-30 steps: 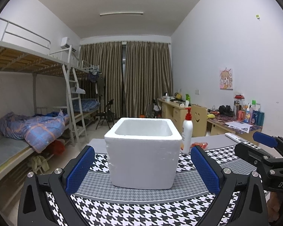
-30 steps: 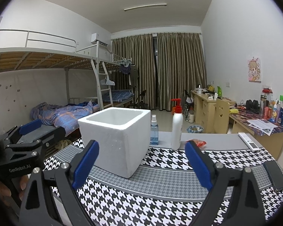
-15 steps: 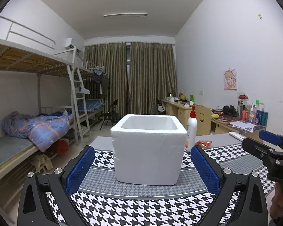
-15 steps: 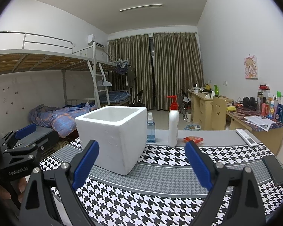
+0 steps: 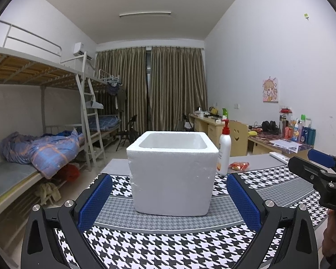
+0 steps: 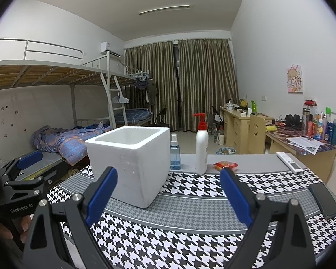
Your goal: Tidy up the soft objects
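Observation:
A white foam box stands open-topped on the houndstooth cloth, its floor hidden from both views. A small red snack packet lies behind it on the grey strip. My left gripper hovers in front of the box, open and holding nothing; it also shows at the left edge of the right wrist view. My right gripper is open and holding nothing to the box's right; it also appears at the right edge of the left wrist view.
A white pump bottle and a blue spray bottle stand just behind the box. A remote and a dark phone lie at the table's right. Bunk beds are on the left, cluttered desks on the right.
Both views have drifted only slightly; the box sits a little lower in the left view and further left in the right. Both grippers stay open and nothing was grasped.

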The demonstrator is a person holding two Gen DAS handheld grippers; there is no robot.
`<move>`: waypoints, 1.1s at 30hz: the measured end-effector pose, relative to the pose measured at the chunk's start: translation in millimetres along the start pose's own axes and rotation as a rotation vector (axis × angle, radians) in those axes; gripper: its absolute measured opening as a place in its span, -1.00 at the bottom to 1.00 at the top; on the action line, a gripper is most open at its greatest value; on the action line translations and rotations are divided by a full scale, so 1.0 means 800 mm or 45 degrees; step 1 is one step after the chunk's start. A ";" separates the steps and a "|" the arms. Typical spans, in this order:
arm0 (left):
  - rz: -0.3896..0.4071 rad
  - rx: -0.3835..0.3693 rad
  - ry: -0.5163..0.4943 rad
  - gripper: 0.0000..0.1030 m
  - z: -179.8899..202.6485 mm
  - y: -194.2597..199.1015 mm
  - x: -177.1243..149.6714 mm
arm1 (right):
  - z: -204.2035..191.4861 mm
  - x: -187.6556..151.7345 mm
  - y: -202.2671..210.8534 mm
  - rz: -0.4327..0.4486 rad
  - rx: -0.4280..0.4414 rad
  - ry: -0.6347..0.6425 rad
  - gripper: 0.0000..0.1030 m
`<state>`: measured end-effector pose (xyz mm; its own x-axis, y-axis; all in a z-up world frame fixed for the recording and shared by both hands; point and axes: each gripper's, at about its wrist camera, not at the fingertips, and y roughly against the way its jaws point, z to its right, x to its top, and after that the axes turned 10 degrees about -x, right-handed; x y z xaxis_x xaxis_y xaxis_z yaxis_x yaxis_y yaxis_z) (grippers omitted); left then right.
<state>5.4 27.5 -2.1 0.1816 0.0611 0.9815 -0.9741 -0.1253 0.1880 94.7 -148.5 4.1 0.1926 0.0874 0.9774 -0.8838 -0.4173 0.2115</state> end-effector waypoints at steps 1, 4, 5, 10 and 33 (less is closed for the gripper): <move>0.003 0.002 0.004 0.98 0.000 0.001 0.000 | 0.000 0.000 0.000 -0.001 -0.002 0.000 0.84; 0.009 0.005 0.006 0.98 0.000 0.004 -0.001 | 0.001 -0.002 0.002 -0.003 -0.003 -0.008 0.84; 0.011 0.007 0.005 0.98 0.001 0.005 -0.001 | 0.002 -0.002 0.003 -0.004 -0.004 -0.008 0.84; 0.003 0.013 0.007 0.98 0.001 0.004 -0.002 | 0.002 -0.004 0.003 -0.012 -0.010 -0.006 0.84; -0.012 0.022 -0.004 0.98 -0.001 0.003 -0.001 | 0.005 -0.008 -0.001 -0.033 -0.008 -0.004 0.84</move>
<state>2.7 28.1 -2.5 0.1916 0.0590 0.9797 -0.9699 -0.1415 0.1982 96.0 -152.3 -2.7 0.2172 0.0953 0.9715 -0.8810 -0.4094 0.2371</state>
